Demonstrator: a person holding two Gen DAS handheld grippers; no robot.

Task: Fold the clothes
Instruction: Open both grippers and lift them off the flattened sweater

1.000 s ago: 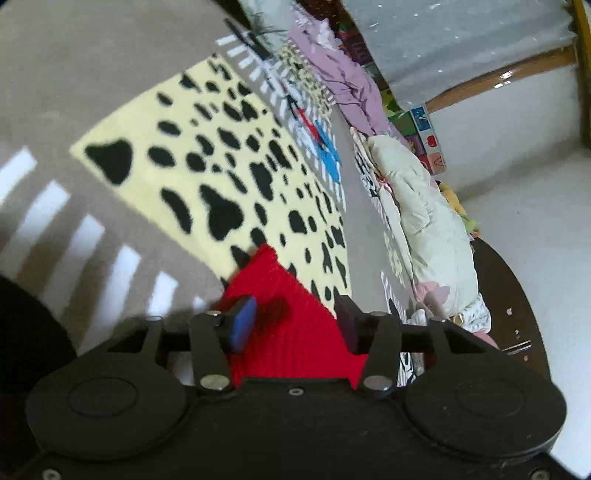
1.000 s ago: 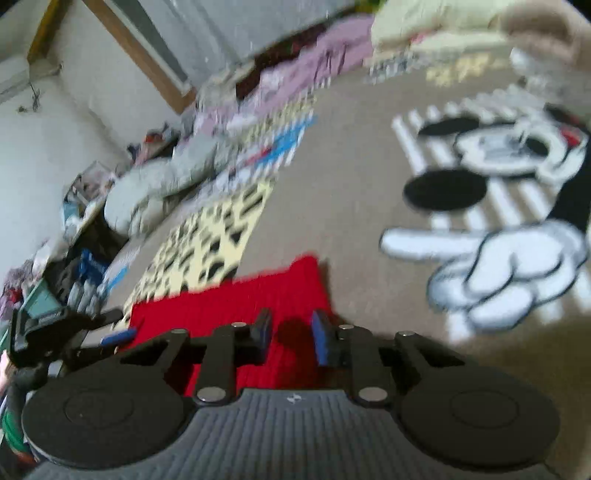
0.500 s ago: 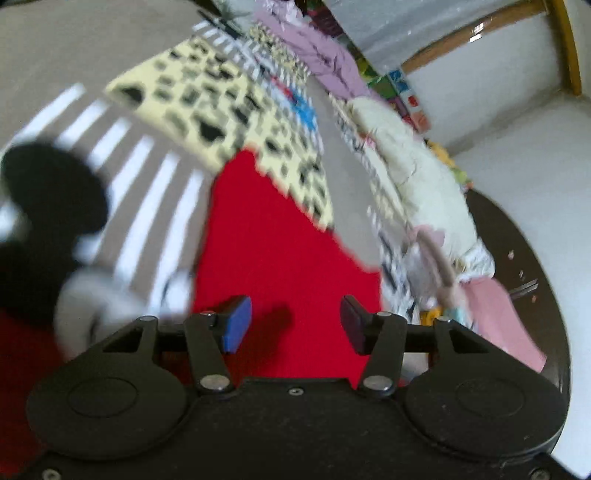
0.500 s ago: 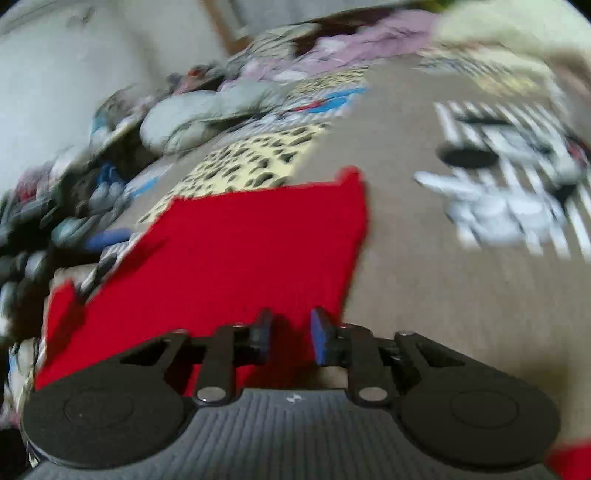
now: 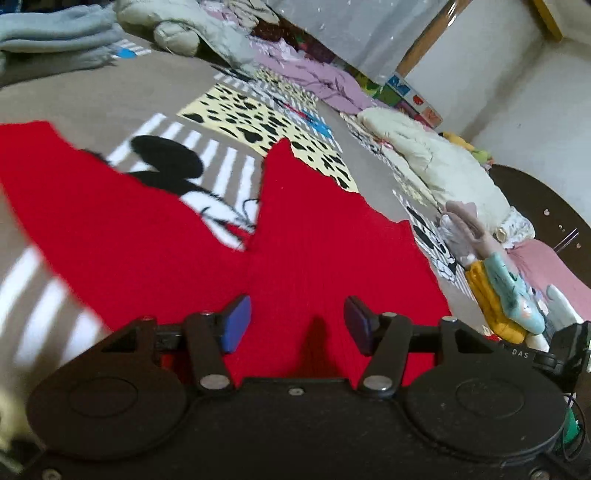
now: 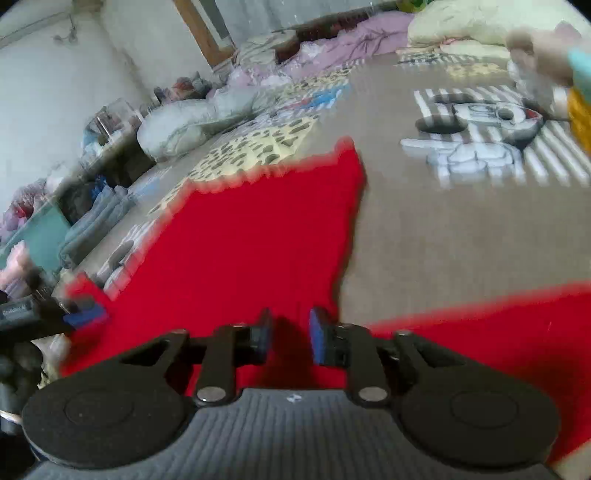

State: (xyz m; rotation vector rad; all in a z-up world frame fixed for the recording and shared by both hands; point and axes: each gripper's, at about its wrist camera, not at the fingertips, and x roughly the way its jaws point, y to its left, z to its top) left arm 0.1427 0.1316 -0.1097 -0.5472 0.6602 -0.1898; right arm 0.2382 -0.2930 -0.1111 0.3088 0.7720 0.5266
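Observation:
A red knitted garment (image 5: 314,251) lies spread on the patterned blanket, one sleeve (image 5: 92,221) reaching left. My left gripper (image 5: 295,325) is open, held just over its near edge, with nothing between the pads. In the right wrist view the same red garment (image 6: 251,236) fills the middle, another red part (image 6: 498,332) at lower right. My right gripper (image 6: 290,338) is open with a narrow gap over the cloth's near edge. The left gripper's blue pad (image 6: 86,315) shows at the far left.
The brown blanket (image 6: 443,221) carries a cartoon mouse print (image 6: 487,125) and a yellow spotted patch (image 5: 266,125). Piled bedding (image 5: 436,162) and folded clothes (image 5: 498,295) lie at the right, a grey stack (image 5: 55,33) at far left.
Both grippers have pulled back along the garment toward its near edge, so more red cloth and both sleeves now show. Both stay open and hold nothing.

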